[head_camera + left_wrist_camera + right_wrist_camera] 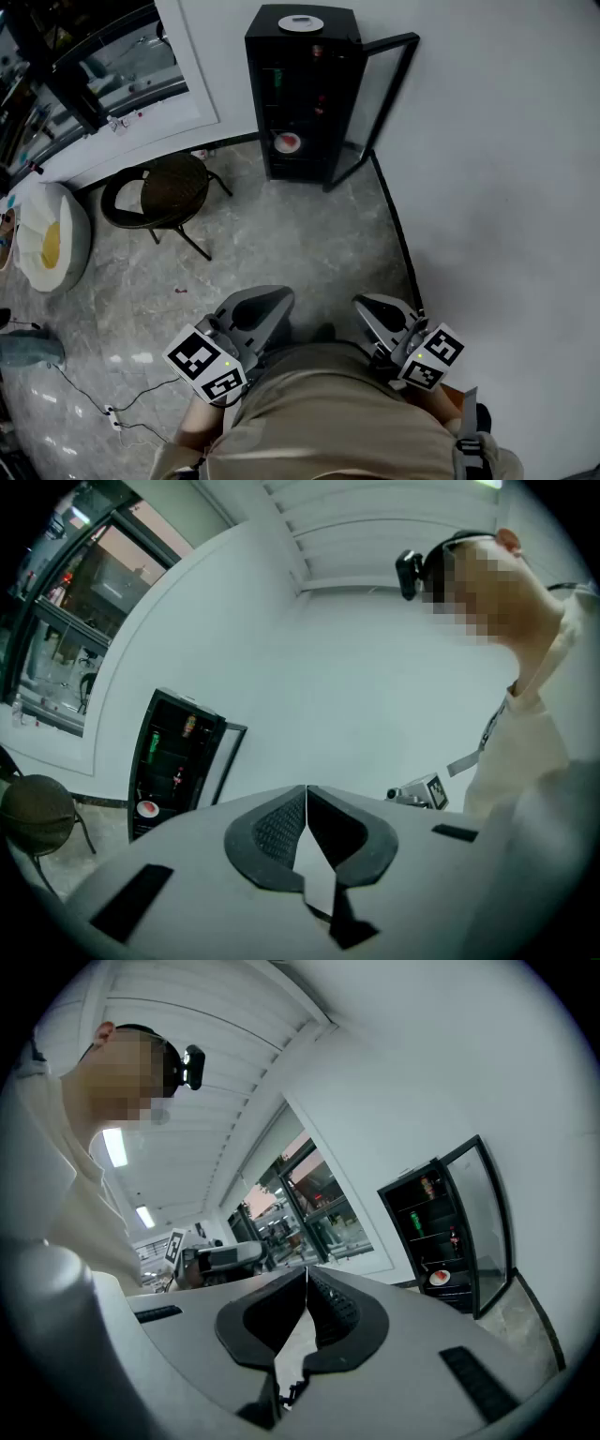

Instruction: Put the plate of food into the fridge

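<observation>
Far left, a white cushion (47, 239) and a dark round chair (169, 187) sit on the grey marble floor (281, 244), well apart from anything you are working on. Your left gripper (267, 305) is held close to your body, jaws pressed together with nothing between them. Ahead of you, against the white wall, is the black fridge (328, 23), and the plate of food (288, 142) rests on one of its lower shelves, with drinks on the shelves above. Your right gripper (375, 309) is also closed and empty, tucked near your waist. At the right, the fridge's glass door (386, 94) is swung wide open. By the look of it, the main job is done: the plate is inside and both grippers are free. Only shutting the door appears to remain, and you stand well back from it.
</observation>
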Motion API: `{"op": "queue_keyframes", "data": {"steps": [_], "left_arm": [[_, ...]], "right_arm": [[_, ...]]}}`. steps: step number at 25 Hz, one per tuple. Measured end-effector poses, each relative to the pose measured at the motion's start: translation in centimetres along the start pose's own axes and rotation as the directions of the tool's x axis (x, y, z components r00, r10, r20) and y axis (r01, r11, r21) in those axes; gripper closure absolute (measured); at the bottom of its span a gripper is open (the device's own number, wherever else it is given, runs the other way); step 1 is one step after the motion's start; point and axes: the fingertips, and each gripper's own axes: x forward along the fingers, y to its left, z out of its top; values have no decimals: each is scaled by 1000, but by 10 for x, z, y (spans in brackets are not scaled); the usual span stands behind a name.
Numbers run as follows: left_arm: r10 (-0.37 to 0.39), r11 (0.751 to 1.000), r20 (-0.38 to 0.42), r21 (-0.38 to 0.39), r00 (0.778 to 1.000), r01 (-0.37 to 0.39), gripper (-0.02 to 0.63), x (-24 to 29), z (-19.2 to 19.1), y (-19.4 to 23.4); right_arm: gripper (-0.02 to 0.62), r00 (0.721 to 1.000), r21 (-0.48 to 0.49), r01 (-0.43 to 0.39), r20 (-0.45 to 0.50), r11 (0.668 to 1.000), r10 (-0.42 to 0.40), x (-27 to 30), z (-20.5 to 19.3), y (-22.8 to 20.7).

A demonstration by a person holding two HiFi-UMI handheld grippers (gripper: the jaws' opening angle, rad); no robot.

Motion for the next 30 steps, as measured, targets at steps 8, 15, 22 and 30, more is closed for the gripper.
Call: {"op": "queue_keyframes", "data": {"steps": [8, 15, 22, 30], "left_arm": [[71, 997, -20, 30, 997, -70, 594, -16, -1, 22], [161, 984, -29, 85, 987, -158, 594, -30, -2, 56], [218, 964, -14, 156, 976, -213, 594, -49, -4, 88], [244, 965, 31, 93, 969, -246, 594, -81, -4, 116]], "right_arm": [[572, 1000, 22, 1, -27, 1000, 0, 19, -7, 5], [572, 992, -36, 86, -93, 996, -89, 47, -16, -2], [572, 979, -104, 159, -113, 982, -171, 87, -21, -2], [572, 981, -106, 117, -142, 987, -131, 130, -29, 14]]}}
